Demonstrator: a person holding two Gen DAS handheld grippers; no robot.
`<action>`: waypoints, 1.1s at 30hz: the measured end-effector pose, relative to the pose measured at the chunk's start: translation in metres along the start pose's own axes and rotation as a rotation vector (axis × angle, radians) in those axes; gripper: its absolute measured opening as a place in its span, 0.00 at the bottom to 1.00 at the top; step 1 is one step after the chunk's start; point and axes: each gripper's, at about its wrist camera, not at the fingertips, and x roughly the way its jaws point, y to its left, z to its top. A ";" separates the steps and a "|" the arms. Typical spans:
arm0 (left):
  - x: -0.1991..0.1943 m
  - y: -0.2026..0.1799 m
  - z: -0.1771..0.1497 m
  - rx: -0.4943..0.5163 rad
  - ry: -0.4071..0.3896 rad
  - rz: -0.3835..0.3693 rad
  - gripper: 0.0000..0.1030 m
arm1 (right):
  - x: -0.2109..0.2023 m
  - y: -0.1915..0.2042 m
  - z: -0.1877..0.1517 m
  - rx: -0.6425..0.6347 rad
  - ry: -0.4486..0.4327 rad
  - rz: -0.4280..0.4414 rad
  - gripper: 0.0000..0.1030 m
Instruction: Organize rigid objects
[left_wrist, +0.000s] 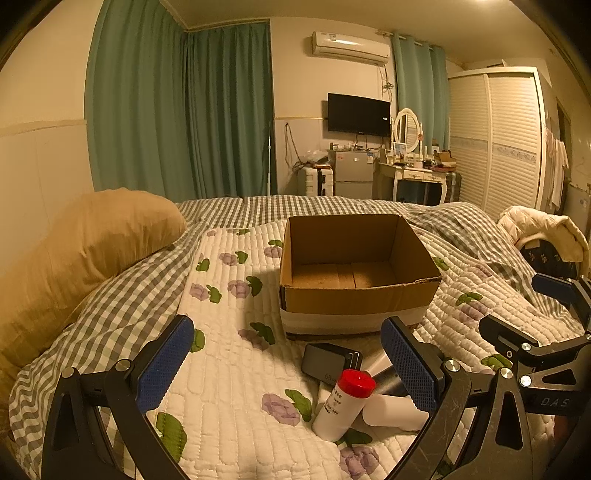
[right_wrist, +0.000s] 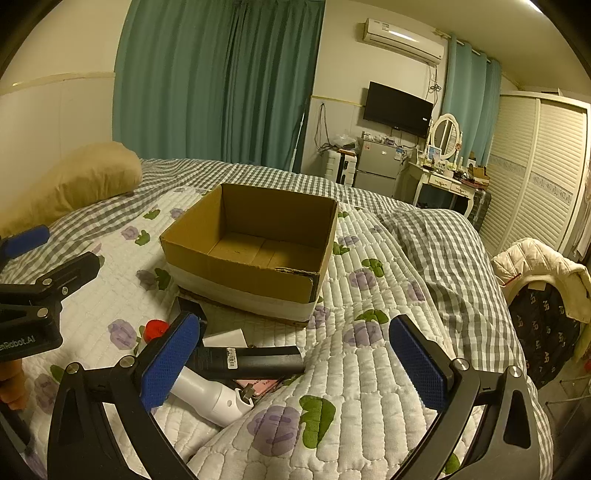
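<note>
An open, empty cardboard box (left_wrist: 360, 291) stands on the quilted bed; it also shows in the right wrist view (right_wrist: 255, 280). In front of it lie a white bottle with a red cap (left_wrist: 341, 406), a dark power bank (left_wrist: 327, 360) and a white cylinder (left_wrist: 391, 411). The right wrist view shows a black flat device (right_wrist: 251, 360), a white tube (right_wrist: 212, 397) and the red cap (right_wrist: 155, 328). My left gripper (left_wrist: 291, 365) is open just before the pile. My right gripper (right_wrist: 295, 363) is open, the black device and tube beside its left finger.
A tan pillow (left_wrist: 85, 251) lies at the left on the checked duvet (left_wrist: 122, 299). A chair with a white jacket (right_wrist: 543, 273) stands off the bed's right side. A dresser, fridge and wardrobe stand beyond the bed's far end.
</note>
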 end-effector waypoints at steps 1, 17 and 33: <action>0.001 0.000 0.000 0.003 0.003 0.005 1.00 | 0.000 0.001 0.000 -0.003 0.001 0.000 1.00; 0.037 0.017 -0.039 0.029 0.253 0.090 1.00 | 0.076 0.053 -0.043 -0.283 0.377 0.183 0.80; 0.058 0.001 -0.054 0.087 0.367 0.030 0.99 | 0.081 0.049 -0.036 -0.250 0.389 0.233 0.43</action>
